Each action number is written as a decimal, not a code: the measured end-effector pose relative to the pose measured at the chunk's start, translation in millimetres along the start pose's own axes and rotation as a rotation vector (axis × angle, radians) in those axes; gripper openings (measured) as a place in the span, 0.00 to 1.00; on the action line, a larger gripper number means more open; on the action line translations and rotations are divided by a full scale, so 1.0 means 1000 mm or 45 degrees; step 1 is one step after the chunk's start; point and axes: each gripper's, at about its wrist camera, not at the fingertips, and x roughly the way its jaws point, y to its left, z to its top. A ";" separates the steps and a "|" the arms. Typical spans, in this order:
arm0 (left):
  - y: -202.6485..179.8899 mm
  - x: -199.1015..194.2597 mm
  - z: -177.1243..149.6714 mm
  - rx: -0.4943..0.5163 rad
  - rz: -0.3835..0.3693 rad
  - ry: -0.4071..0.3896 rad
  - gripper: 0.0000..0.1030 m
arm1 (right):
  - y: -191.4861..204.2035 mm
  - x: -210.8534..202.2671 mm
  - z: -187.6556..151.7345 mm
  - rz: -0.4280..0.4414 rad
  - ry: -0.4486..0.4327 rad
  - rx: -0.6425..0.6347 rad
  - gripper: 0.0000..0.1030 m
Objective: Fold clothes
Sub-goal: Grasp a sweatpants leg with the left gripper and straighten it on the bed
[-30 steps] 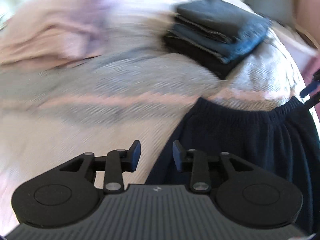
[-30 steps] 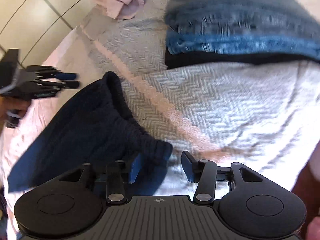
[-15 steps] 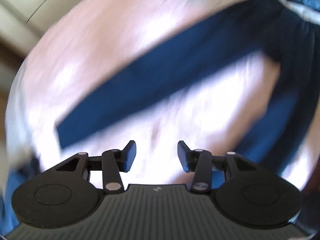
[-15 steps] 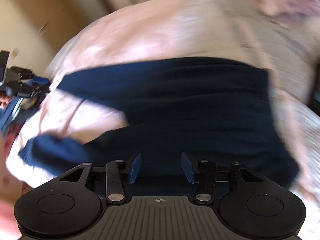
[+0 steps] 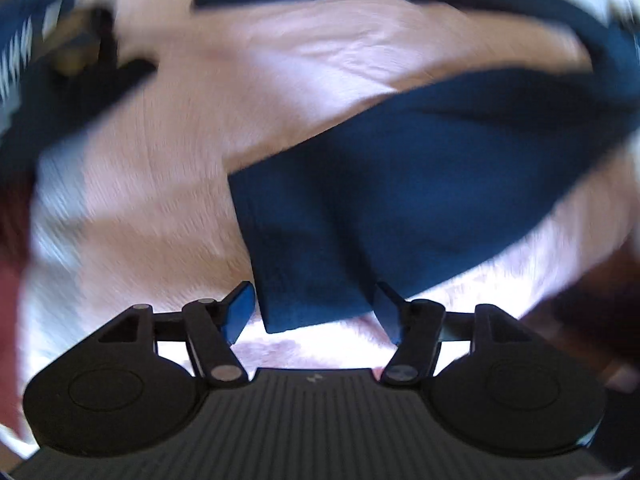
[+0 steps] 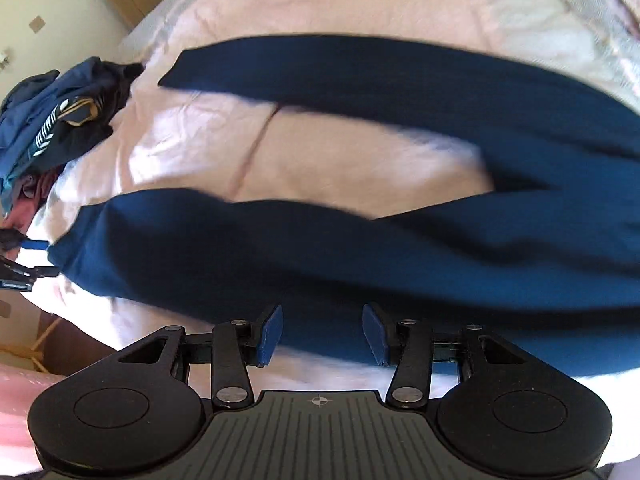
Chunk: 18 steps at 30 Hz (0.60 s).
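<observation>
Dark navy trousers (image 6: 360, 248) lie spread on the pale pink bed sheet (image 6: 320, 148), the two legs running apart to the left. In the left wrist view the cuff end of the near leg (image 5: 360, 216) lies between my open fingers. My left gripper (image 5: 316, 312) is open around that cuff and has not closed on it. It also shows at the left edge of the right wrist view (image 6: 38, 258). My right gripper (image 6: 322, 334) is open just above the near leg's lower edge, farther along the leg.
A heap of unfolded blue and dark clothes (image 6: 52, 128) sits at the far left corner of the bed, blurred in the left wrist view (image 5: 36, 68). The bed's near edge drops to a brown floor (image 6: 72, 356). A grey woven blanket (image 6: 616, 56) shows at top right.
Both grippers have swung away from the waistband and the folded stack, down along the trousers to the near leg. The left gripper has reached the cuff and opened wider.
</observation>
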 end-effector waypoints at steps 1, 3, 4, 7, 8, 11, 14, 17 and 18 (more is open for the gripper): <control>0.009 0.000 -0.005 -0.044 -0.031 -0.007 0.38 | 0.009 0.004 0.002 -0.007 0.020 0.005 0.47; 0.026 0.000 -0.015 -0.133 -0.094 -0.022 0.10 | 0.023 0.008 0.004 -0.018 0.053 0.000 0.47; 0.035 -0.001 -0.020 -0.178 -0.125 -0.030 0.10 | 0.029 0.010 0.004 -0.024 0.068 -0.005 0.47; 0.059 -0.001 -0.035 -0.301 -0.211 -0.047 0.11 | 0.040 0.007 0.001 -0.045 0.090 0.003 0.47; 0.057 0.001 -0.035 -0.295 -0.203 -0.032 0.11 | 0.041 0.006 0.000 -0.049 0.086 0.018 0.47; 0.049 0.005 -0.038 -0.275 -0.178 0.014 0.11 | 0.038 0.003 -0.008 -0.062 0.079 0.076 0.47; 0.041 0.010 -0.040 -0.256 -0.154 0.060 0.11 | 0.026 0.003 -0.017 -0.066 0.082 0.178 0.47; 0.035 0.011 -0.042 -0.228 -0.129 0.097 0.14 | 0.011 0.001 -0.025 -0.071 0.084 0.269 0.47; 0.036 0.007 -0.041 -0.231 -0.128 0.105 0.16 | 0.006 -0.002 -0.027 -0.078 0.081 0.289 0.47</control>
